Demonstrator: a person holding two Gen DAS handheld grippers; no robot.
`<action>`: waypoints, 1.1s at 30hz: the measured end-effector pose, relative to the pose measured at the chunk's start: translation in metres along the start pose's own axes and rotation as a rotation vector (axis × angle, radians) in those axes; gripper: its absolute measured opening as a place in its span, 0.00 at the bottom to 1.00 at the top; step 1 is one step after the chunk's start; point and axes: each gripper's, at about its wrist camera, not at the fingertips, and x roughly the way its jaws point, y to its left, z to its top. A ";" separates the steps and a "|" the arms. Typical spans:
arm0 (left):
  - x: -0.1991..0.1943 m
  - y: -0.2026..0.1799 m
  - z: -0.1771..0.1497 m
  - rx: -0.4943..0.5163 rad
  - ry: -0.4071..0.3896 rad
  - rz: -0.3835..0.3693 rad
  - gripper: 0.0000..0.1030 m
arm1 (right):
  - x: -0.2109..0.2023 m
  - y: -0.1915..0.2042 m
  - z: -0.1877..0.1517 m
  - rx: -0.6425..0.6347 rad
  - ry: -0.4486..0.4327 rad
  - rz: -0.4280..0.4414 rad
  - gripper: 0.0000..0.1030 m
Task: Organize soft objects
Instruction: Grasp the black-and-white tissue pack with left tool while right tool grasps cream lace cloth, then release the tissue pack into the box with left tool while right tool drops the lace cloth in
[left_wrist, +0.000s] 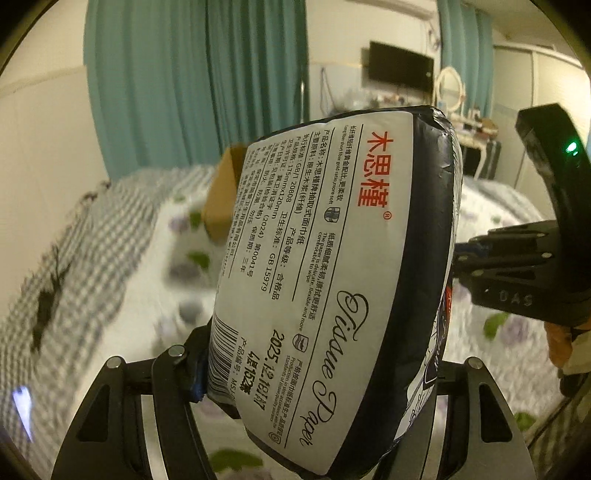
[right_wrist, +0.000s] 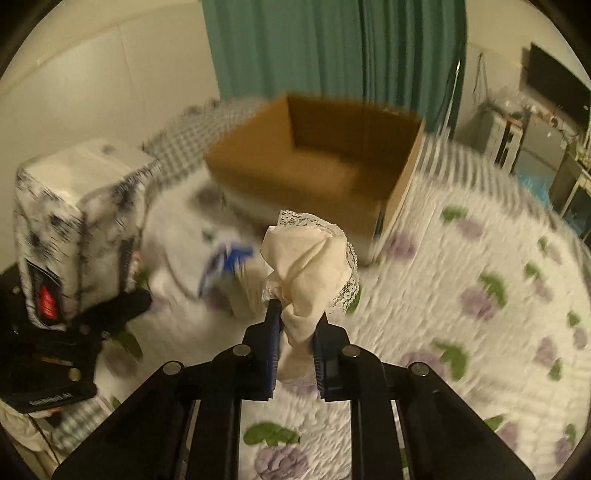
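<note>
A tissue paper pack (left_wrist: 332, 258), white label with black edges and red characters, fills the left wrist view. My left gripper (left_wrist: 321, 369) is shut on it, a pad pressing each side, and it is held above the bed. In the right wrist view the same pack (right_wrist: 74, 206) shows at the left. My right gripper (right_wrist: 298, 317) is shut on a bunched cream cloth with lace trim (right_wrist: 310, 266), which stands up between the fingers. An open cardboard box (right_wrist: 314, 162) sits on the bed just beyond the cloth; its inside looks bare.
The bed has a white quilt with purple flowers and green leaves (right_wrist: 461, 295) and a grey checked blanket (left_wrist: 66, 266) along the left. A blurred blue-and-white item (right_wrist: 229, 258) lies by the box. Teal curtains (left_wrist: 192, 85) hang behind; furniture stands far right.
</note>
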 end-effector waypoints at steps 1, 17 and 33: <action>-0.002 0.001 0.008 0.003 -0.012 -0.003 0.64 | -0.010 -0.003 0.009 -0.003 -0.024 -0.005 0.15; 0.102 0.020 0.139 0.123 -0.090 0.150 0.67 | 0.050 -0.050 0.143 0.042 -0.158 -0.028 0.15; 0.152 0.029 0.141 0.112 -0.048 0.094 0.79 | 0.085 -0.079 0.149 0.081 -0.179 -0.068 0.67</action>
